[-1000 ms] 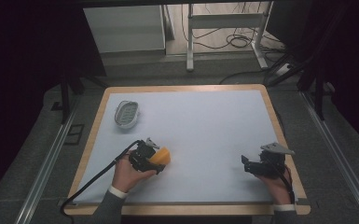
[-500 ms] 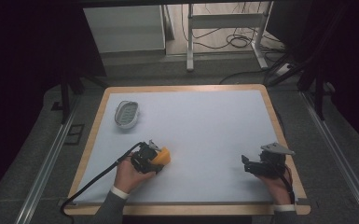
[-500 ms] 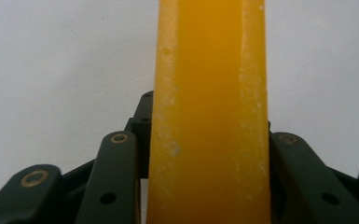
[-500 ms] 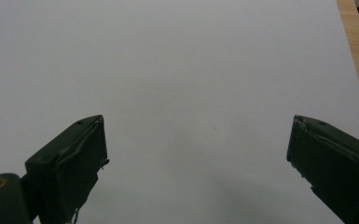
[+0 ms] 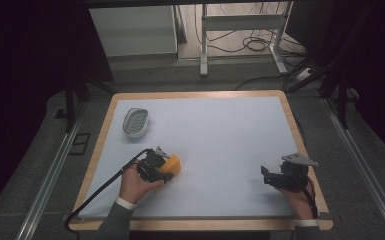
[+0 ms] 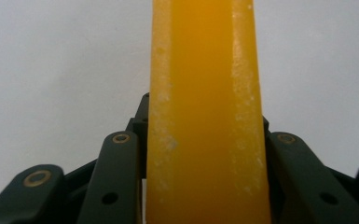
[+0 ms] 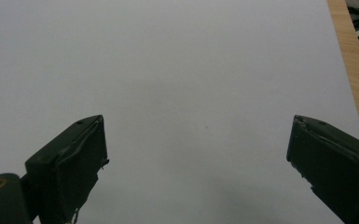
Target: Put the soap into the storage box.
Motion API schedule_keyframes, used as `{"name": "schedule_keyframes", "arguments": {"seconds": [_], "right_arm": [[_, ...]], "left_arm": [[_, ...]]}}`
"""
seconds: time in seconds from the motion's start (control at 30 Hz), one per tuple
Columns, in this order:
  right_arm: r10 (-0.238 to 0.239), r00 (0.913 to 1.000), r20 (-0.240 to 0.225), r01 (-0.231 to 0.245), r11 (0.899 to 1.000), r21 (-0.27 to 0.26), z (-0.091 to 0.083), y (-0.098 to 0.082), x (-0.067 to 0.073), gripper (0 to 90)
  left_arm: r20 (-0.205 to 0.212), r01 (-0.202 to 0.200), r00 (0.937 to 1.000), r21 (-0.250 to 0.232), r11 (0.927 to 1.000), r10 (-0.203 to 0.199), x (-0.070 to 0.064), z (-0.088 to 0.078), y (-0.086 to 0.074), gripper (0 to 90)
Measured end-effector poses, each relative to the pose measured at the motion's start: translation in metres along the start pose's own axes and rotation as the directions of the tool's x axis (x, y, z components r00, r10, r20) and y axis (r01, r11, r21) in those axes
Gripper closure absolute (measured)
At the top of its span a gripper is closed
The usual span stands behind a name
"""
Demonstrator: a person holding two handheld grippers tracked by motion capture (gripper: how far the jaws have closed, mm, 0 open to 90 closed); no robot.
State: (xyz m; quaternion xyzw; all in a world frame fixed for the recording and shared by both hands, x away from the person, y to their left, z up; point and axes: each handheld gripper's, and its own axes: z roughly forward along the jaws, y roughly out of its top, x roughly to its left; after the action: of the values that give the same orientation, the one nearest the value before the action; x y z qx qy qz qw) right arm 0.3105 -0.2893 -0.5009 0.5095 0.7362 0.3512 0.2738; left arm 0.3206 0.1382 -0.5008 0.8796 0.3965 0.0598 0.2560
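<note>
Nearest me, the left gripper (image 5: 161,167) has just closed its jaws on the orange block (image 5: 173,164), which sits clamped between them low over the near-left part of the table (image 5: 220,130). Off to the right, the right gripper (image 5: 272,176) hangs above the mat with jaws wide and nothing between. Farther back on the left lies a grey dish (image 5: 136,121).

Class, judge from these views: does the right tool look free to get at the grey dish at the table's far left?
Probably yes: the right tool is open and holds nothing, and bare table lies between it and the grey dish.
</note>
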Motion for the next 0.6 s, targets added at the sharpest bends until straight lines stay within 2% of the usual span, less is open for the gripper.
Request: {"name": "schedule_keyframes", "arguments": {"seconds": [0.6], "right_arm": [[0.003,1.0000,0.000,-0.003,1.000,0.009,0.001,-0.001,0.000,5.5]], "left_arm": [[0.003,0.049,0.9988,-0.073,0.9961,-0.049,0.020,-0.024,0.004,60.4]]}}
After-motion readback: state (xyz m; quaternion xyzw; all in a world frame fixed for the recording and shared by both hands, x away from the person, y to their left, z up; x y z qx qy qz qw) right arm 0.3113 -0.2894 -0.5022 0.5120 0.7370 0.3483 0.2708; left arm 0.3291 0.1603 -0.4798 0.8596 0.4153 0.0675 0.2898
